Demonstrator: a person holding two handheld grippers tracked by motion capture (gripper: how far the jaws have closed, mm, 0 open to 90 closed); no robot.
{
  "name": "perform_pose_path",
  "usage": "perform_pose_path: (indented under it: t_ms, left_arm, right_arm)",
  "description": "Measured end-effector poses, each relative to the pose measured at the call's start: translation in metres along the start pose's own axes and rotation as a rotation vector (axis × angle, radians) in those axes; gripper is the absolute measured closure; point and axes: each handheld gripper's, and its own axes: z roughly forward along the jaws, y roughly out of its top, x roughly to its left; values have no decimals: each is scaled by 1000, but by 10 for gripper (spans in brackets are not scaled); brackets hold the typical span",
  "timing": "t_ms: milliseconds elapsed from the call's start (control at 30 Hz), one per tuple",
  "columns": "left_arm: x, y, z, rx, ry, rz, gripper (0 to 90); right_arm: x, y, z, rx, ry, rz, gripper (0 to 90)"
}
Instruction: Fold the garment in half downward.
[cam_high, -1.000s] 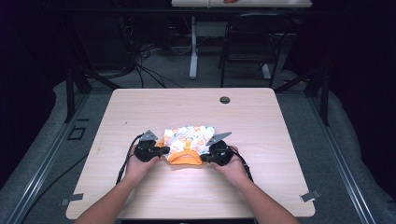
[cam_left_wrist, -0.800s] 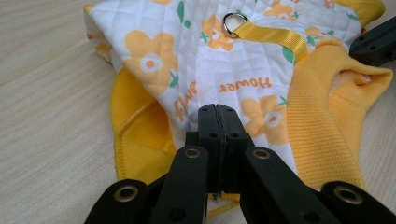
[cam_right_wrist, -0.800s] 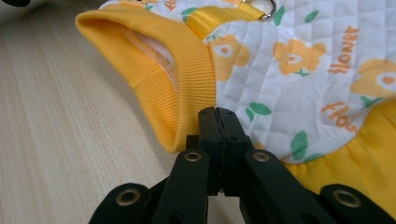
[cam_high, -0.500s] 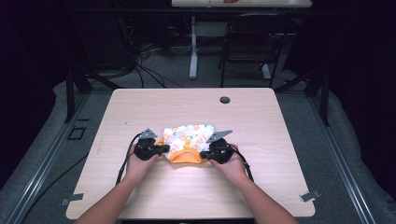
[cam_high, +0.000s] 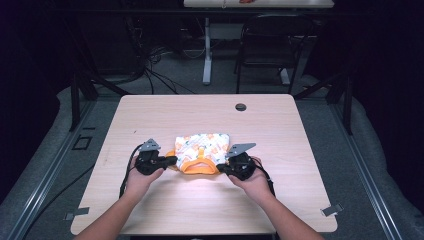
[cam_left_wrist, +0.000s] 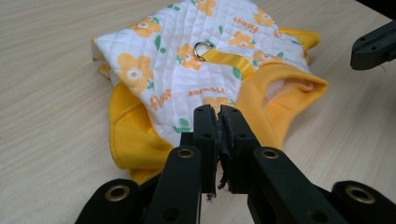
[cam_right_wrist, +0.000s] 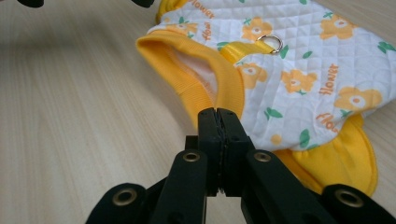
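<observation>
A small quilted pet garment (cam_high: 202, 145), white with orange flowers and yellow trim, lies flat on the table between both grippers. A metal D-ring (cam_left_wrist: 201, 48) on a yellow strap sits on its back. My left gripper (cam_high: 172, 161) is at the garment's left yellow edge. Its jaws are shut, their tips (cam_left_wrist: 217, 114) over the hem, and I see no cloth between them. My right gripper (cam_high: 222, 170) is at the near right corner. It is shut too, its tips (cam_right_wrist: 218, 114) just short of the yellow collar opening (cam_right_wrist: 196, 70). The right gripper (cam_left_wrist: 373, 44) also shows in the left gripper view.
The light wooden table (cam_high: 150, 115) has a round cable hole (cam_high: 241, 107) near its far edge. Beyond it on the dark floor stand a chair (cam_high: 270, 45), a desk leg (cam_high: 206, 55) and loose cables (cam_high: 155, 60).
The garment was bunched up between the grippers a second ago and now lies flatter. Both hands have drawn slightly apart and a little nearer the table's front edge.
</observation>
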Motion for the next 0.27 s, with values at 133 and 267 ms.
perform_pose_path:
  t_ms: [133, 267]
  left_arm:
    - [-8, -7, -12, 4, -7, 18, 827]
    - [-17, -16, -21, -9, -7, 44, 721]
  right_arm:
    - [9, -7, -12, -16, -20, -26, 869]
    - [16, -16, -22, -38, -40, -35, 807]
